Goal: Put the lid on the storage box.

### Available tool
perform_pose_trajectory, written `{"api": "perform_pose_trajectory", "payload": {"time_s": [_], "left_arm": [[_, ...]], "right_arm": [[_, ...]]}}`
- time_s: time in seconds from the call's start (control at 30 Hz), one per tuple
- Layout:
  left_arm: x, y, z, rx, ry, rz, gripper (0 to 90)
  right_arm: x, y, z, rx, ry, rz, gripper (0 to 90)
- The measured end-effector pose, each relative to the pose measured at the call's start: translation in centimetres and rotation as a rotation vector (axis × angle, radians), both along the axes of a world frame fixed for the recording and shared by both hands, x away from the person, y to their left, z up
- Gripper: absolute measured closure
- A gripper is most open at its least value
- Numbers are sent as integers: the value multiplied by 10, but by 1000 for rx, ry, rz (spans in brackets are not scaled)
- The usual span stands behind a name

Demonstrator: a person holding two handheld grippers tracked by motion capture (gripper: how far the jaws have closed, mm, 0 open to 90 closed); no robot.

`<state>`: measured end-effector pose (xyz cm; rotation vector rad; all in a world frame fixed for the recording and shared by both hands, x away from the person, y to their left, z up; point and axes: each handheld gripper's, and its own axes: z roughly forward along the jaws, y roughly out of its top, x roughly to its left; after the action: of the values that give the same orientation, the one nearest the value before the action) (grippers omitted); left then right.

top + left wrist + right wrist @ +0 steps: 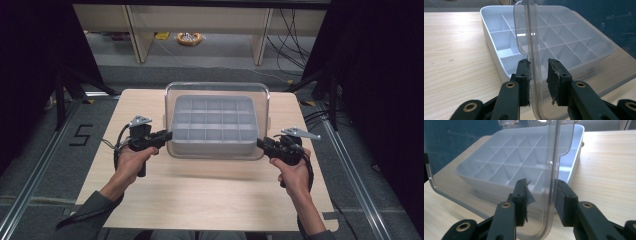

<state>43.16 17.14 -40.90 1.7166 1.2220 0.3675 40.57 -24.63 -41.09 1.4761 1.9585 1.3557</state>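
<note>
Both clamped on the clear lid [217, 90]: left gripper [162, 136], right gripper [264, 145]. Could slip and drop (thin, smooth edges) onto the divided tray [214, 125].

Your clear lid [534, 50] runs off the bottom edge in both gripper views, and that yellow thing [189, 38] on the floor past the table's far edge is too small to tell.

Black "5" on the floor [81, 135]
</note>
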Motion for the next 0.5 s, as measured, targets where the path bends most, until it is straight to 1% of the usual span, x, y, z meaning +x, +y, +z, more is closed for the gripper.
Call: {"api": "perform_pose_trajectory", "payload": {"time_s": [0.03, 0.07, 0.1, 0.13, 0.17, 0.2, 0.23, 0.27, 0.3, 0.33, 0.37, 0.4, 0.43, 0.47, 0.5], "left_arm": [[2, 0, 0, -5, 4, 0, 706], [4, 0, 0, -10, 5, 6, 706], [5, 0, 1, -10, 7, 4, 705], [6, -1, 1, -12, 5, 9, 706], [8, -2, 1, -15, 6, 9, 705], [9, -2, 1, -11, 9, 11, 705], [10, -2, 1, -12, 8, 13, 704], [11, -2, 1, -17, 7, 13, 704], [12, -2, 1, -20, 7, 18, 705], [13, -2, 1, -20, 8, 22, 704], [14, -1, 2, -20, 10, 23, 704], [16, -1, 2, -22, 9, 20, 704], [17, -1, 3, -20, 9, 26, 704], [18, -1, 3, -20, 10, 30, 704], [20, -1, 4, -18, 9, 33, 704]], "right_arm": [[3, 1, 4, 21, 18, -8, 654], [3, 1, 4, 21, 18, -8, 654], [6, 1, 5, 13, 7, -8, 653], [8, 1, 7, 17, 7, -12, 652], [12, -1, 7, -2, -10, -5, 651], [12, 1, 9, 12, 7, -17, 649], [15, 0, 10, 7, -1, -11, 648], [15, 0, 10, 7, -1, -11, 648], [15, 2, 11, 16, 21, -25, 648], [18, 1, 10, 7, 2, -15, 648], [18, 2, 10, 18, 19, -26, 647], [19, 3, 11, 20, 20, -21, 647], [22, 2, 10, 13, 6, -11, 648], [24, 1, 9, -1, -5, -12, 647], [26, 2, 10, 0, 3, -12, 647]]}}
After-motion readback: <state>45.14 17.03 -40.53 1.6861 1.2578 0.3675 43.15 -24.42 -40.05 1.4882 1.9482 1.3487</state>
